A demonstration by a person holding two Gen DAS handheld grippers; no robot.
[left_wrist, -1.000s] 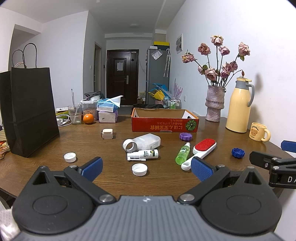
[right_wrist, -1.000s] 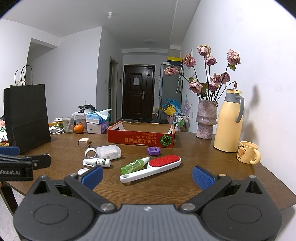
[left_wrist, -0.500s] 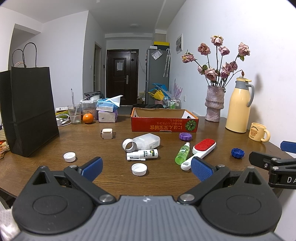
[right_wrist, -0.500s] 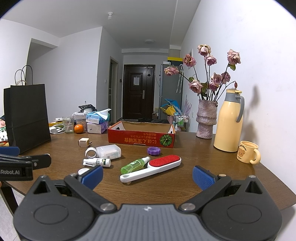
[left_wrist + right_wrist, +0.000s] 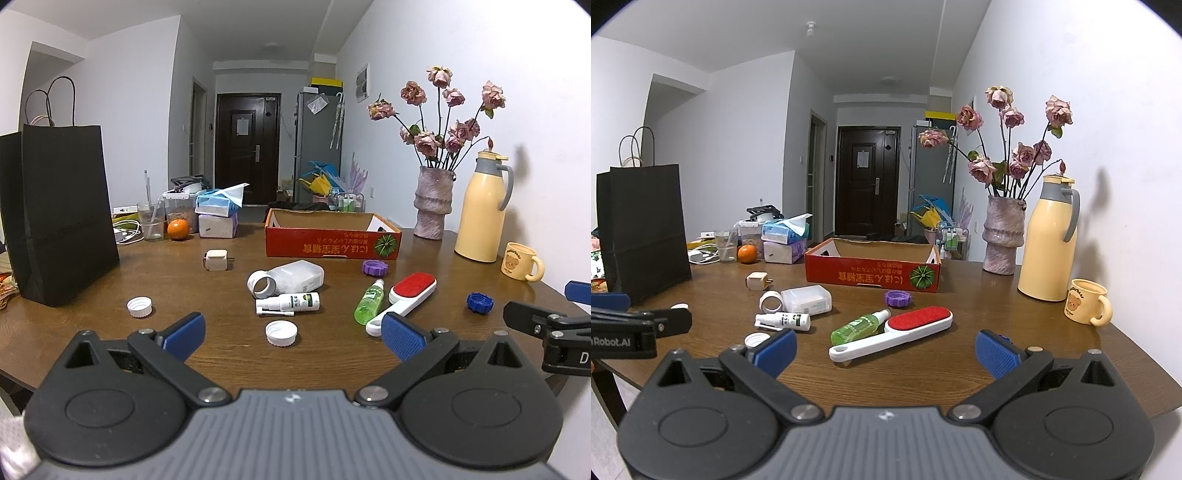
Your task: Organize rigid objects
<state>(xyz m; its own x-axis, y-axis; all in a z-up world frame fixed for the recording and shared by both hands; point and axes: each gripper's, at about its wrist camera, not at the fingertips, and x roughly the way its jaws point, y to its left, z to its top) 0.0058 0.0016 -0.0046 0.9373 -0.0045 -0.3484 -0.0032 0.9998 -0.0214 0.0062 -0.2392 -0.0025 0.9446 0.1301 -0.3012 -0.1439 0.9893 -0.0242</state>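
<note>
Small items lie scattered on the brown table: a clear plastic bottle (image 5: 291, 278) on its side, a white spray bottle (image 5: 290, 303), a green spray bottle (image 5: 368, 302), a red-and-white lint brush (image 5: 404, 299), white caps (image 5: 281, 333) (image 5: 139, 307), a purple cap (image 5: 374, 267), a blue cap (image 5: 479, 303) and a white plug (image 5: 216, 260). Behind them stands an open red cardboard box (image 5: 332, 240). My left gripper (image 5: 291, 334) hovers open at the near edge, just short of a white cap. My right gripper (image 5: 885, 349) is open in front of the lint brush (image 5: 892, 332).
A tall black paper bag (image 5: 55, 218) stands at the left. At the right back are a vase of dried roses (image 5: 433, 206), a yellow thermos (image 5: 482, 210) and a yellow mug (image 5: 521, 261). Tissue packs, a glass and an orange (image 5: 178, 229) sit at the far left back.
None of the objects has moved. Both grippers stay open and nearly still, the left view shifting only slightly.
</note>
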